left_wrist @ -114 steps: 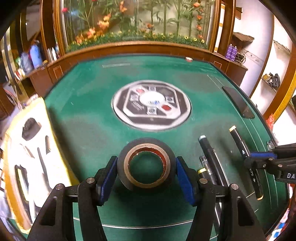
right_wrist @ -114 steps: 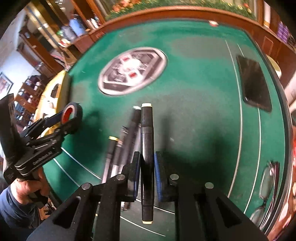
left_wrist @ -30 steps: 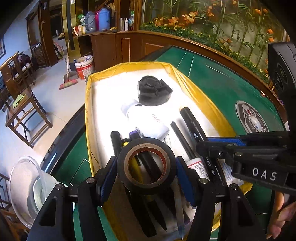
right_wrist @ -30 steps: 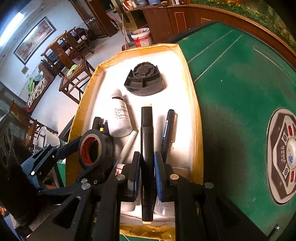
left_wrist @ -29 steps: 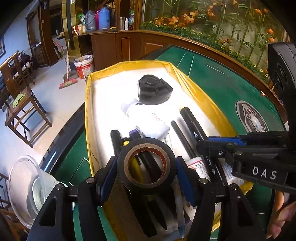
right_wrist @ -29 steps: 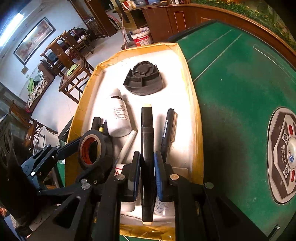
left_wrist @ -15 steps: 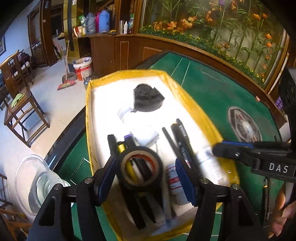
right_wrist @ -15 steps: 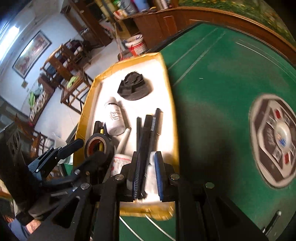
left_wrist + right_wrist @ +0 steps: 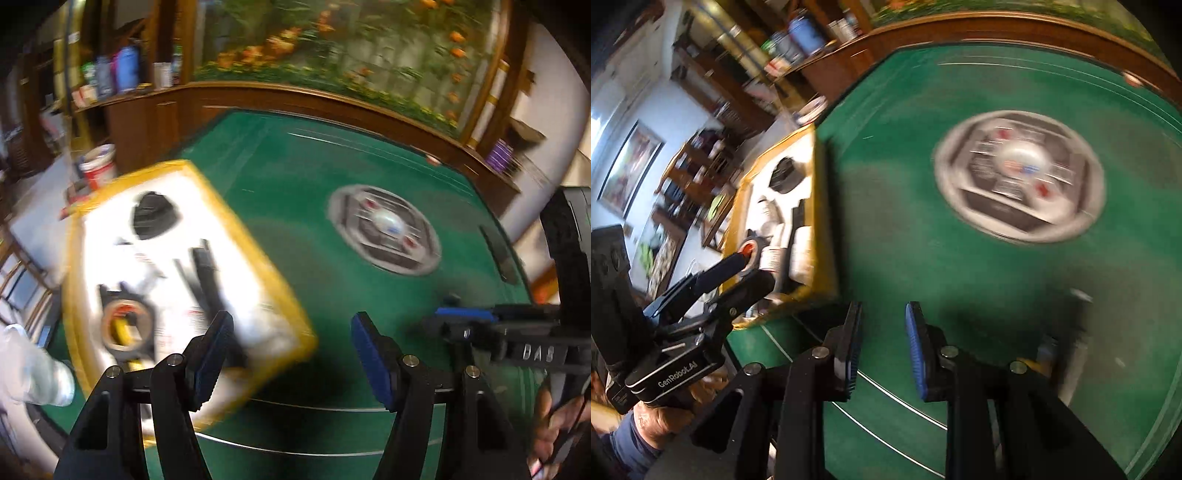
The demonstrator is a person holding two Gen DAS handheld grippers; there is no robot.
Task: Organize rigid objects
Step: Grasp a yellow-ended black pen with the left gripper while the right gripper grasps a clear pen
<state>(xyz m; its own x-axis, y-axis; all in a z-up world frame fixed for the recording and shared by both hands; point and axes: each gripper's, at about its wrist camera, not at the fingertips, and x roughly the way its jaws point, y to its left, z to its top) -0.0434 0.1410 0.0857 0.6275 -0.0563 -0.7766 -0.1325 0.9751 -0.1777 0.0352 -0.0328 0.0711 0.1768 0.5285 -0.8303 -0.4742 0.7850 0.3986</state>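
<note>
Tape [image 9: 126,325] lies in the yellow-rimmed tray [image 9: 236,229] among markers. Both grippers, left [image 9: 291,354] and right [image 9: 882,350], gape wide and empty over green felt [image 9: 295,280]. Blurred pens [image 9: 1071,354] near the right gripper likely remain.

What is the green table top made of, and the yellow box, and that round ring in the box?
The table top looks like green felt: matte, no shine, with thin printed lines. The box seems cardboard or foam board, with yellow edges and a white inside, though blur hides its surface. The ring looks like a roll of black plastic tape on a tan card core.
</note>
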